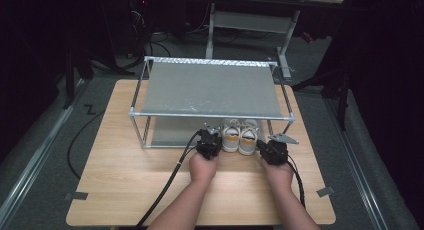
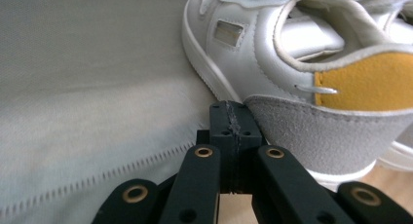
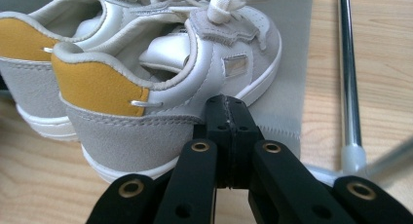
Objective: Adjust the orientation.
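A pair of small white shoes with yellow heel patches and grey heel bands stands at the front edge of the rack's lower grey shelf, heels toward me. My left gripper is shut and empty. Its closed tips lie right beside the outer heel of the left shoe. My right gripper is also shut with nothing in it, tips against the outer side of the right shoe. The left shoe stands close beside the right one.
The metal-framed shoe rack stands on the wooden table, its upper grey shelf overhanging the shoes. A rack leg rises just right of the right gripper. A cable trails from each gripper toward the table's near edge. Dark floor surrounds the table.
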A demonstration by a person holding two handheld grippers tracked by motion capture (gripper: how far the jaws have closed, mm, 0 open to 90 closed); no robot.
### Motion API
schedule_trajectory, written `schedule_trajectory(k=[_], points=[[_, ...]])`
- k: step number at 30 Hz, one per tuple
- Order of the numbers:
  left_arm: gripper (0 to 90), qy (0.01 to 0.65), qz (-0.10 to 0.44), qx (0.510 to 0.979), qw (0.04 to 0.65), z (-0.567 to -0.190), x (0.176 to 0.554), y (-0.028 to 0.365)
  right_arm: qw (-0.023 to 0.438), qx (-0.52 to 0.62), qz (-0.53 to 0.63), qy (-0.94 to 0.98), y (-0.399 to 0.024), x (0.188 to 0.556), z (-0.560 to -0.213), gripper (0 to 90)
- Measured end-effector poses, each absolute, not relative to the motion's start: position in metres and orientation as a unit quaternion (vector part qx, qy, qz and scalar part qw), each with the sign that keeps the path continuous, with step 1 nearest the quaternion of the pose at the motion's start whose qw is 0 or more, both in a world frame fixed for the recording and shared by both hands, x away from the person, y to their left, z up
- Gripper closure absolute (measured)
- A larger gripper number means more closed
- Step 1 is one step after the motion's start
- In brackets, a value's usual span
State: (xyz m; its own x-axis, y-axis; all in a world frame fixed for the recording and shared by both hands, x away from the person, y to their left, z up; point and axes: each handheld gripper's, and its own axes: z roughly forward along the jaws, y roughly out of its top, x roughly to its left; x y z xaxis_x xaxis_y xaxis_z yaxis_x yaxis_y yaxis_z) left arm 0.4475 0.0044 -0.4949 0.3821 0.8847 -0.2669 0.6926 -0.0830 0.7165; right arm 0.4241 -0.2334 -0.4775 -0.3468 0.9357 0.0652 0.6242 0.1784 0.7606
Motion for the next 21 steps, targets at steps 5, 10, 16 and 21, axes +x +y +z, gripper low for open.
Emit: schedule_trajectory(k=[5,10,16,21], points=[[86.4,0.539,0.121,0.723,0.414,-0.493,0.437,0.01,0.227,0.518,0.345,0.749,-0.24,0.411,-0.477,90.0],[89.7,0.525,0.138,0.727,0.421,-0.489,0.425,0.006,0.221,0.521,0.345,0.749,-0.247,0.406,-0.477,90.0],[90.0,0.537,0.134,0.719,0.42,-0.491,0.432,0.004,0.202,0.509,0.357,0.757,-0.236,0.409,-0.481,90.0],[90.0,0.542,0.13,0.718,0.417,-0.492,0.439,0.003,0.204,0.527,0.355,0.745,-0.233,0.417,-0.483,90.0]])
